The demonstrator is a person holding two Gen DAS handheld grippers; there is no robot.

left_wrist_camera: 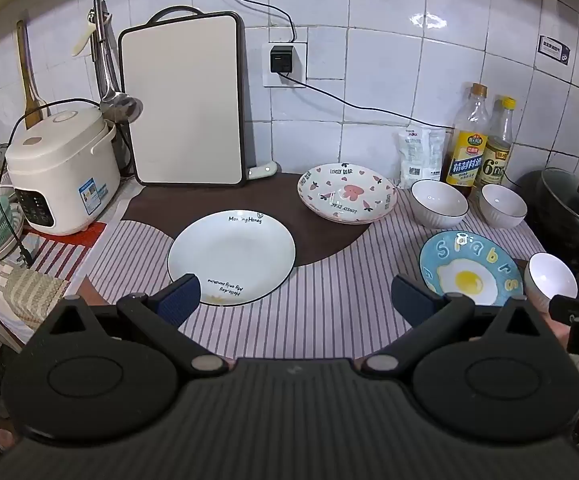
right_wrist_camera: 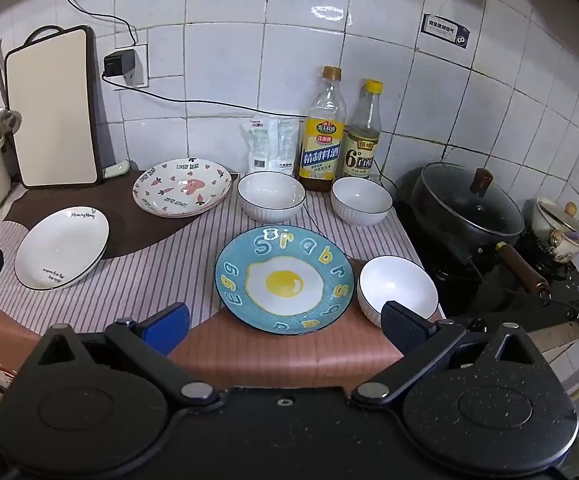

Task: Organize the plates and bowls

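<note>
We hold the left claw (left_wrist_camera: 295, 296) and right claw (right_wrist_camera: 285, 322) spread wide, empty. The left pad covers the round white ceramic plate (left_wrist_camera: 231, 256) at seven o'clock; the right pad hides the small white ribbed bowl (right_wrist_camera: 397, 288) at five, beside the blue fried-egg plate (right_wrist_camera: 284, 278) on the striped table (right_wrist_camera: 149, 276).

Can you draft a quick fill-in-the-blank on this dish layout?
1. The blue plate has a fried ____ painted in its centre.
2. The number of white bowls on the counter is ____.
3. The pink plate reads "LOVELY ____".
4. Both the left hand-held gripper and the right hand-held gripper are ____, holding nothing.

Missing words: egg; three; BEAR; open
</note>
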